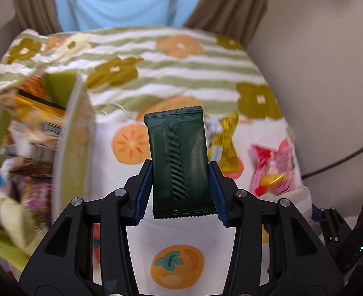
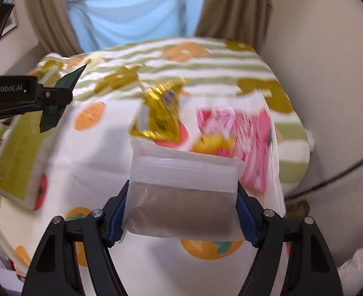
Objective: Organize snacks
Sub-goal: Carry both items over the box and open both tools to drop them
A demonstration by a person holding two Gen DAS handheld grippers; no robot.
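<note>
Snacks in both grippers, lifted off the cloth (image 1: 181,229). Left gripper (image 1: 180,187) is clamped on a dark green packet (image 1: 179,160), pads on its long side edges at the lower half, back seam facing camera, packet standing upright and proud of the fingers. Right gripper (image 2: 182,212) grips a frosted pouch (image 2: 183,197) with brownish contents across its width; its pads press both side edges, pouch top folded over above the jaws. Both look light, thin-film, crinkly; the green packet seems stiffer and flat, so a side-edge pinch should hold, though the film is likely slippery and could pivot. The pouch looks soft and baggy, contents probably crushable, so best held low across the filled part, not by the loose top flap. Still on the cloth: a gold wrapper (image 2: 160,113) and a pink bag (image 2: 235,143), near each other, well apart from the box (image 1: 70,148) at left, which is packed with mixed snacks. From the right view the left gripper shows at the left edge with the green packet poking out above the box side. Hard to read: heavy motion blur on the box contents and on the gold and pink packs, no labels legible. Pouch contents cannot be identified. The box's near end is cut off by the frame, and its free space is not visible. No hands are visible.
</note>
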